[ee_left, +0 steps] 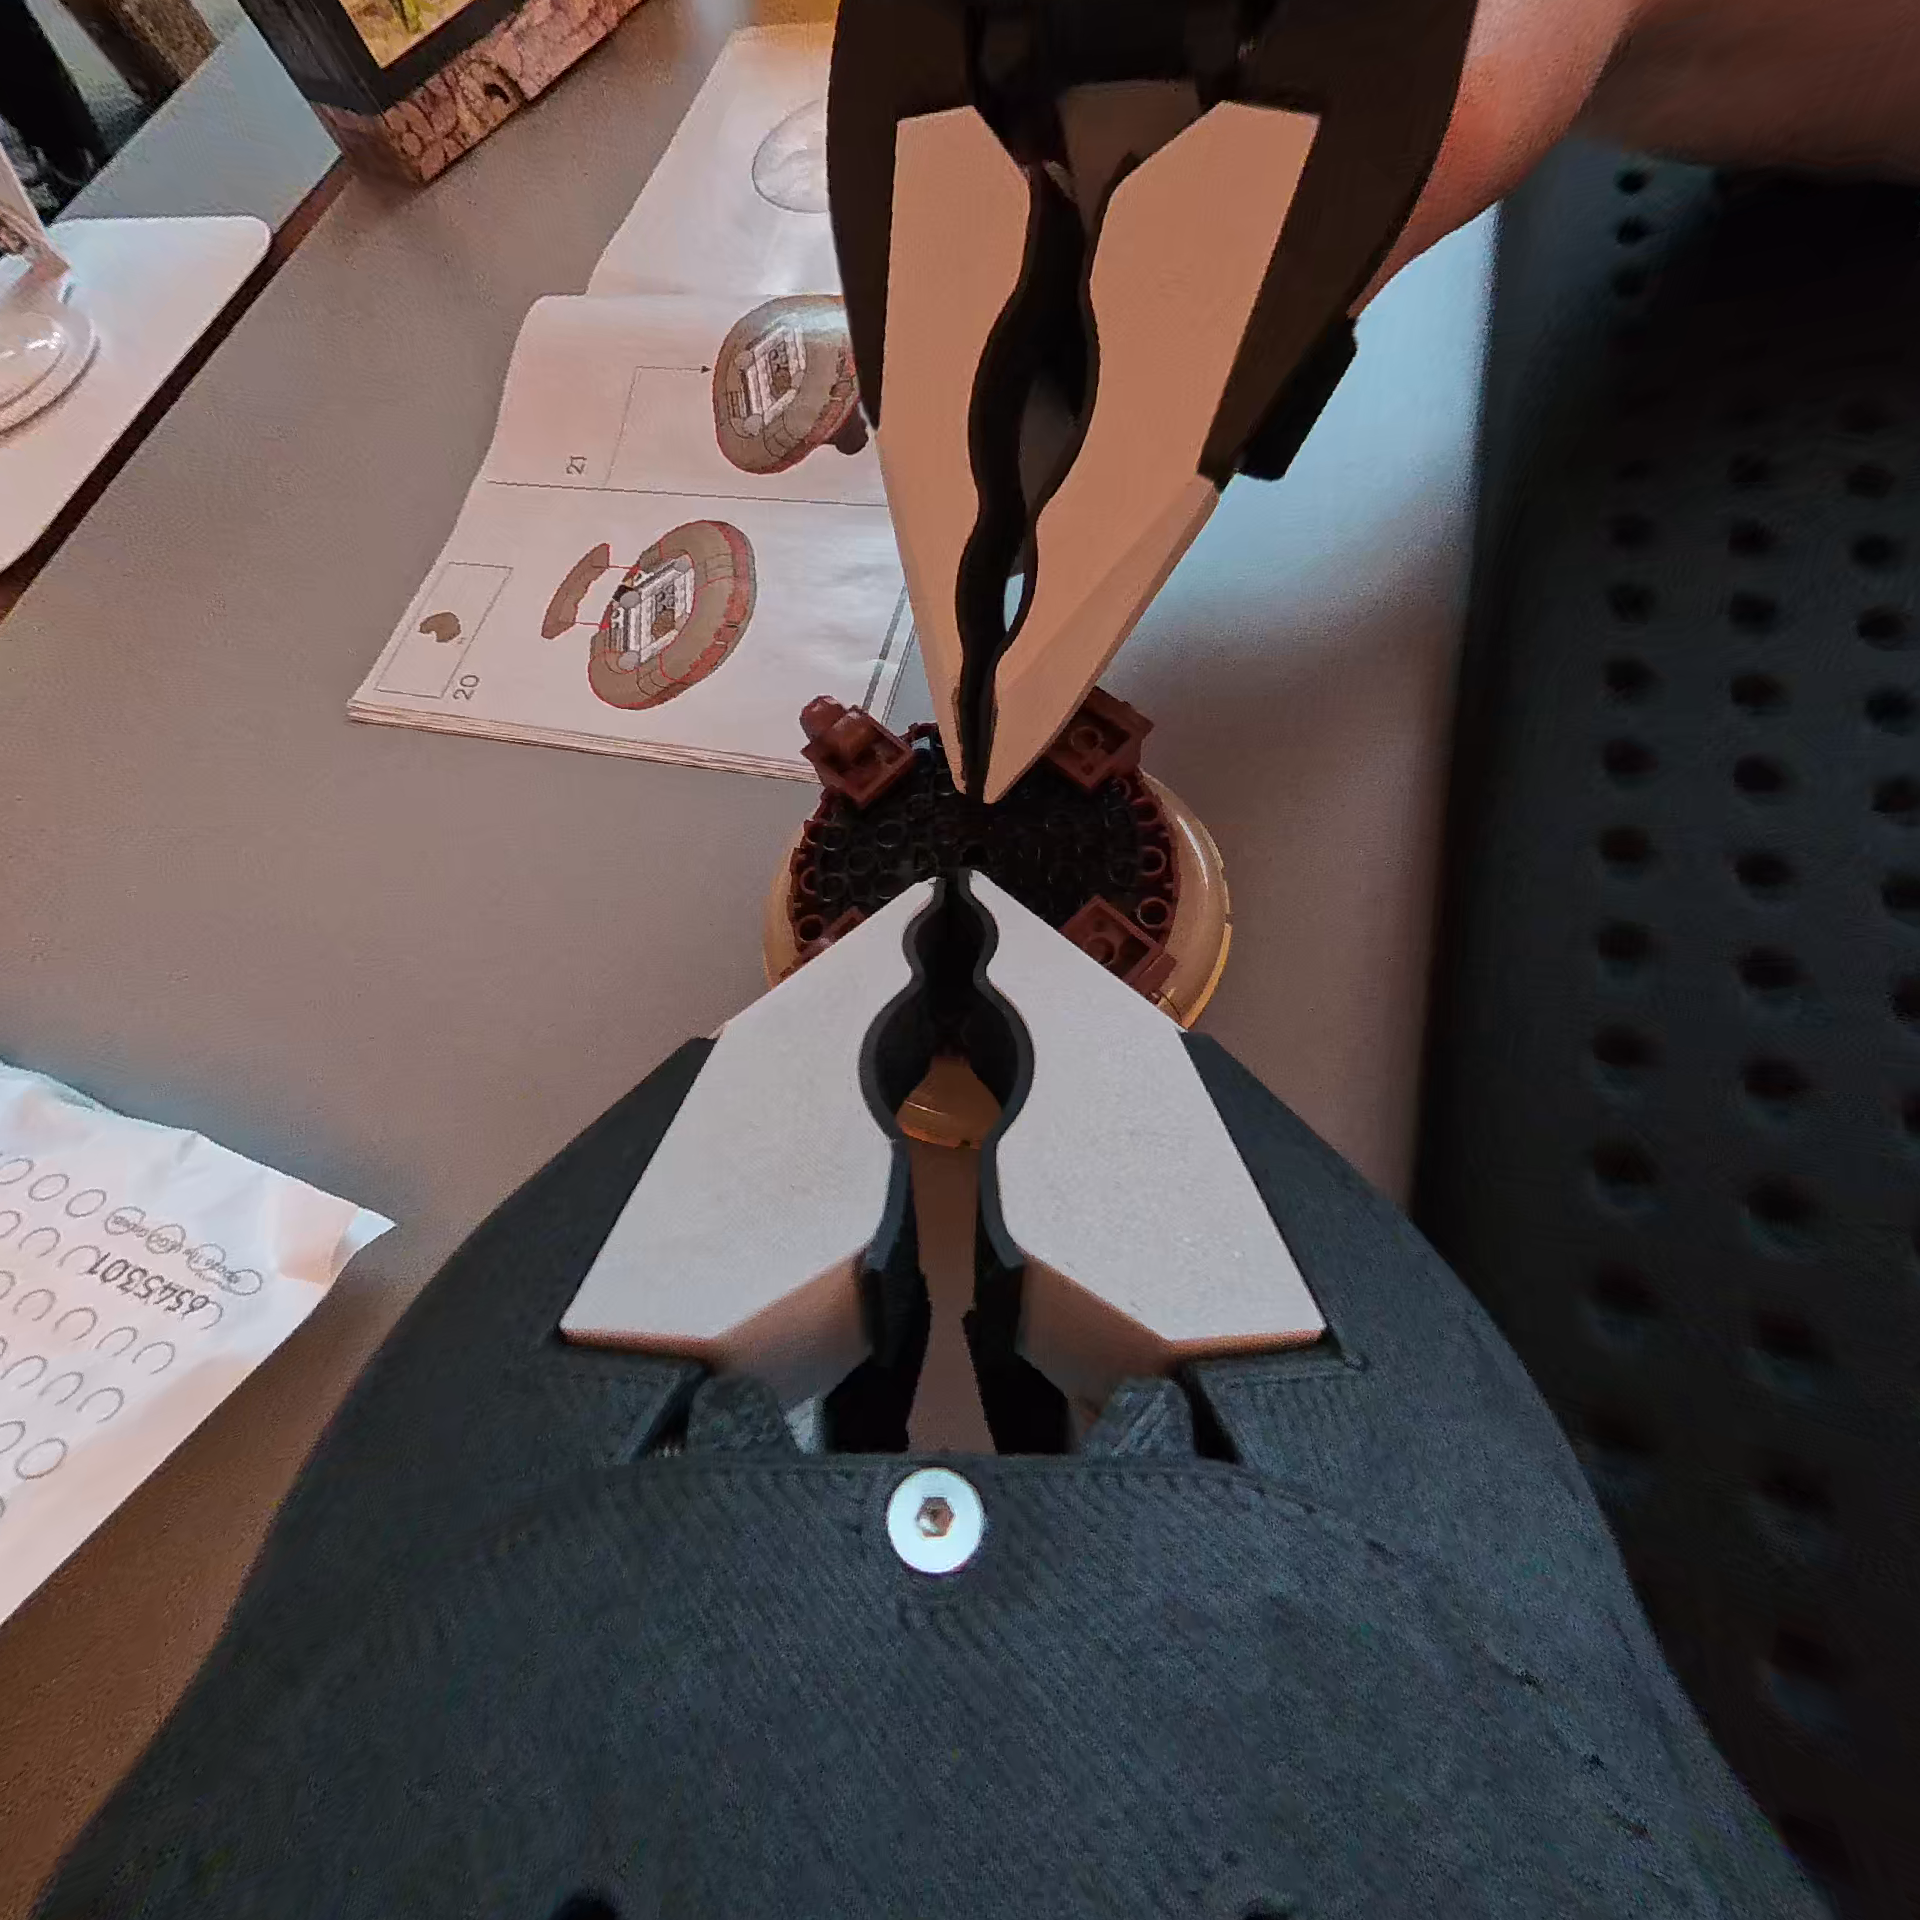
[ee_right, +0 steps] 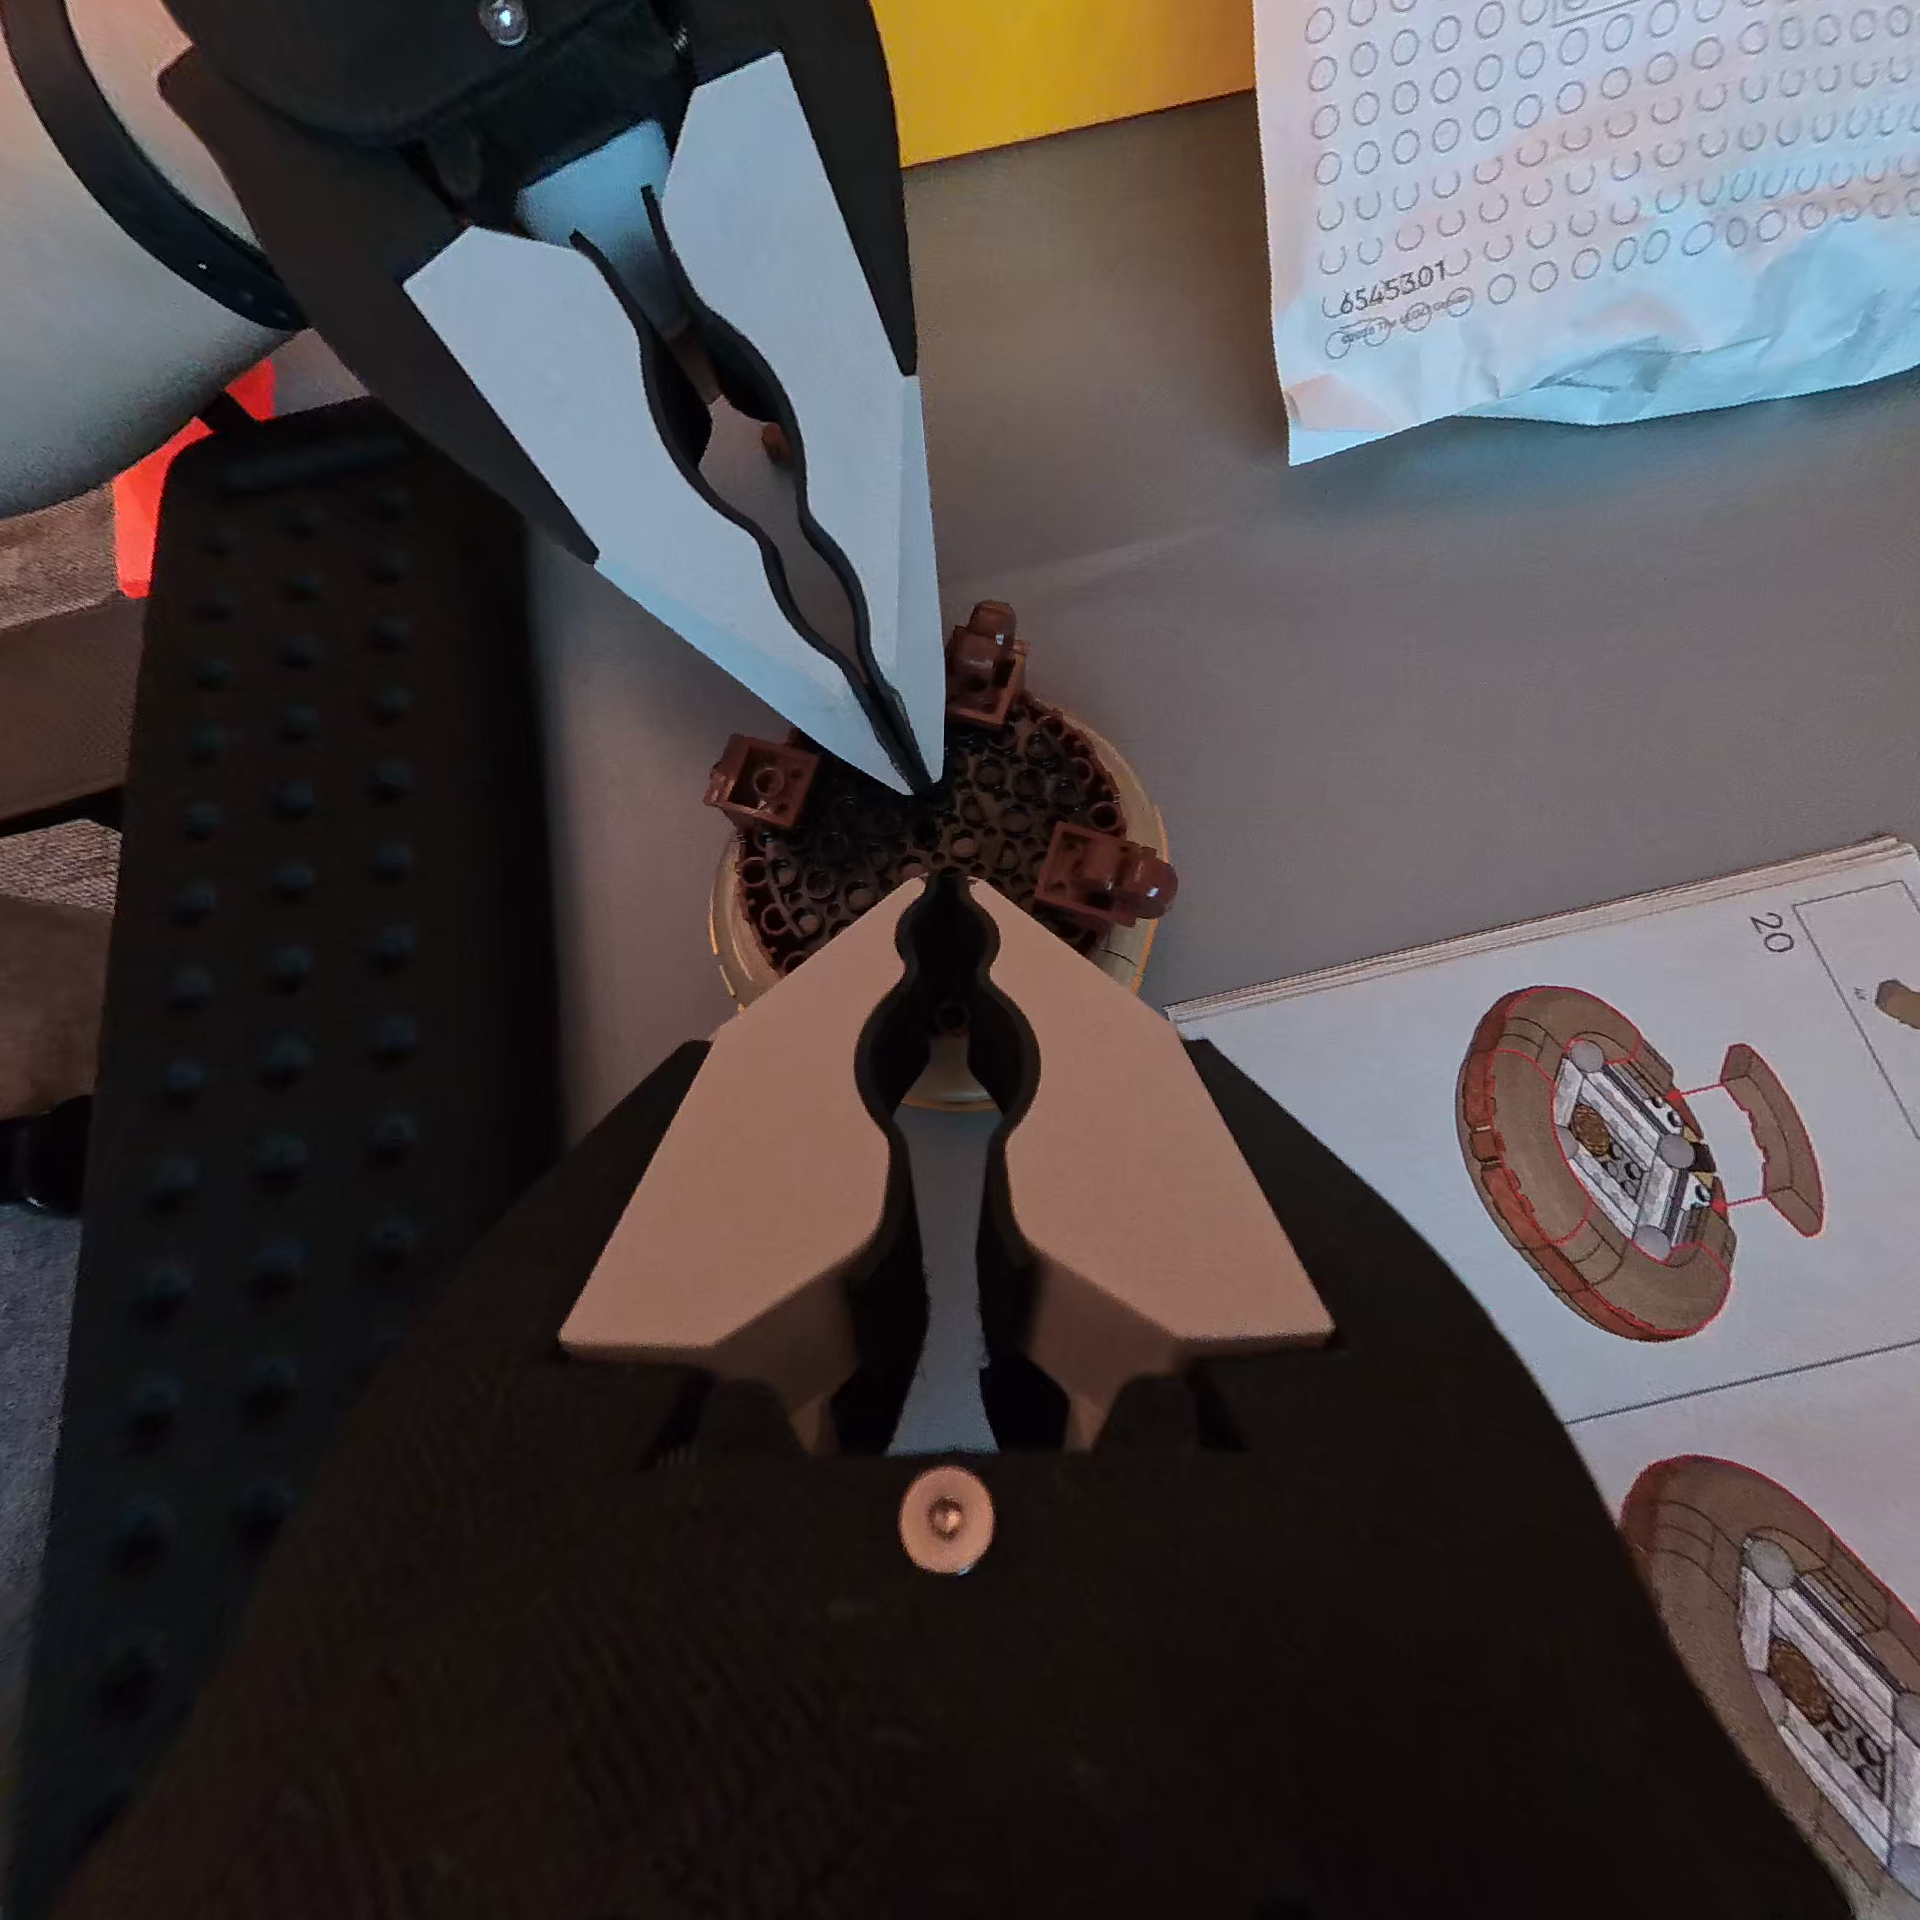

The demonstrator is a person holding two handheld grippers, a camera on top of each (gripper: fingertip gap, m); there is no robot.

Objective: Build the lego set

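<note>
Grippers are met tip to tip over the round Lego base (ee_left: 987, 842), which sits upside down on the grey table (ee_left: 260, 883) just beside the instruction booklet (ee_left: 644, 582); the left gripper (ee_left: 951, 883) is nearly closed, nothing seen between its fingers; the right gripper (ee_left: 977, 774) is pinched shut, tips pressed on the black underside; neither is nearer; reddish-brown bracket bricks (ee_right: 764, 784) ring the rim; only the right wrist view shows the yellow box edge (ee_right: 1039, 73).
</note>
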